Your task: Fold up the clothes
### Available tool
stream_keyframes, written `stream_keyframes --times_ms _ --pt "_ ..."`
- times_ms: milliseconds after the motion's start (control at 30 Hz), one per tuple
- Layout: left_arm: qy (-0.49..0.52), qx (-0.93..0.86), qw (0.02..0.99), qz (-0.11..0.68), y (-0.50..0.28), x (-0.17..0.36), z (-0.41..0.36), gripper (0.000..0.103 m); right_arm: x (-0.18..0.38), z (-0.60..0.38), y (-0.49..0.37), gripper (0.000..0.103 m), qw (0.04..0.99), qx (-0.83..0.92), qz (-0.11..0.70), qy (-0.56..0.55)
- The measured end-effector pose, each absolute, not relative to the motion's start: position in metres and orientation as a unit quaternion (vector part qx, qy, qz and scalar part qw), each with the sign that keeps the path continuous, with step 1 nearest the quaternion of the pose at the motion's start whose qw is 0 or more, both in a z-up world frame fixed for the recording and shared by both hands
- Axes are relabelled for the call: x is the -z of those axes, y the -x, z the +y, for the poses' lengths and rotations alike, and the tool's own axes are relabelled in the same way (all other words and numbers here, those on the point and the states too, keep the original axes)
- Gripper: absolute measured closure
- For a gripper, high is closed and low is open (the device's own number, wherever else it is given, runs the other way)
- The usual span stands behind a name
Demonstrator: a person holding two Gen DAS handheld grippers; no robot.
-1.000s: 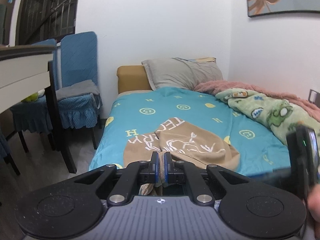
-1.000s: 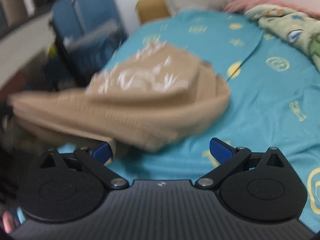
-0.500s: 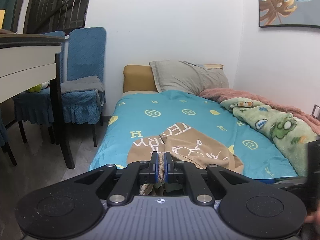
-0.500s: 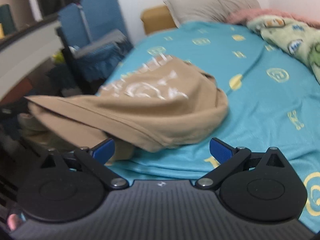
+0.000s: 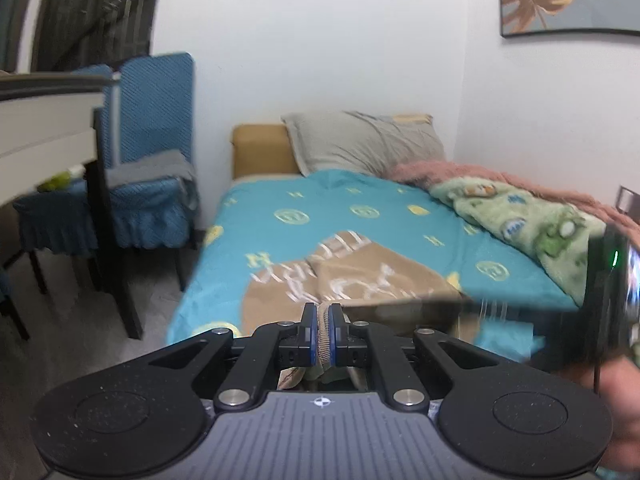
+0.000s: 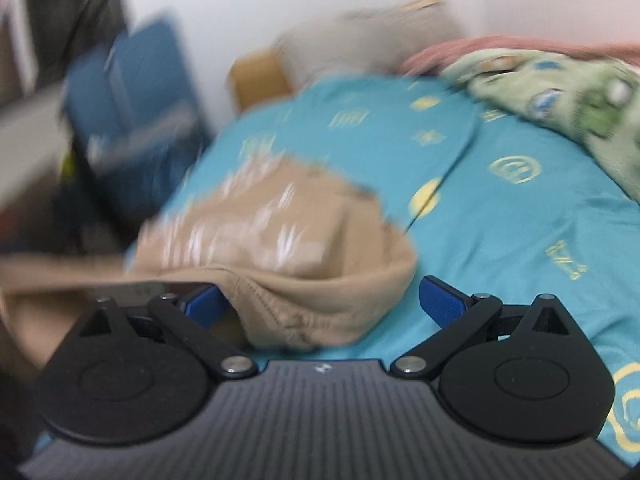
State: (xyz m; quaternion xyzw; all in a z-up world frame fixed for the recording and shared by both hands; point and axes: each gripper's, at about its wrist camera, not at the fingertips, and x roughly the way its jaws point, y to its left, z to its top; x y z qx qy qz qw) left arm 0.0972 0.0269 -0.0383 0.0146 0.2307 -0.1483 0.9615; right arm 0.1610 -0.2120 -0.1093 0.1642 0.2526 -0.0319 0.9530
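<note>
A tan T-shirt [image 5: 360, 276] with white print lies bunched on the near left part of the bed with the teal sheet [image 5: 320, 208]. My left gripper [image 5: 323, 332] is shut on the shirt's edge near the foot of the bed. In the right wrist view the shirt [image 6: 296, 264] is a blurred heap. My right gripper [image 6: 320, 304] is open, and the shirt's hem lies between its blue pads [image 6: 438, 300] without being pinched. The right gripper's body [image 5: 612, 300] shows at the right edge of the left wrist view.
A grey pillow [image 5: 364, 144] lies at the bed's head. A green printed blanket [image 5: 528, 224] and a pink one [image 5: 500, 172] lie along the wall side. Blue-covered chairs [image 5: 148, 160] and a white table [image 5: 44, 120] stand left of the bed.
My right gripper has moved in toward the shirt's hem, which now lies between its open fingers. The left gripper stays shut on the shirt and has shifted slightly.
</note>
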Motion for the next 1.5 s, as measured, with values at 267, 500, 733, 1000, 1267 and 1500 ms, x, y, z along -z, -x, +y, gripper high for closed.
stream_keyframes --times_ms 267,500,733,1000,1267,1500 --pt "-0.014 0.151 0.966 0.21 -0.098 0.043 0.012 0.097 0.141 -0.204 -0.191 0.013 0.933 0.075 0.342 -0.078" --pt "0.033 0.13 0.969 0.207 -0.098 0.036 0.03 0.102 0.11 -0.219 -0.156 0.055 0.958 0.156 0.231 -0.072" --pt "0.013 0.129 0.947 0.294 -0.11 0.065 0.031 0.101 0.105 -0.216 -0.145 0.093 0.968 0.084 0.212 -0.106" --pt "-0.102 0.18 0.942 0.263 -0.086 0.092 -0.033 0.042 0.097 -0.227 -0.144 0.093 0.962 0.065 0.218 -0.151" --pt "-0.228 0.074 0.948 0.208 -0.093 0.136 -0.092 0.029 0.094 -0.231 -0.139 0.093 0.96 0.062 0.211 -0.174" --pt "-0.096 -0.079 0.977 0.175 -0.087 0.097 -0.036 0.018 0.089 -0.245 -0.13 0.093 0.957 0.097 0.165 -0.217"
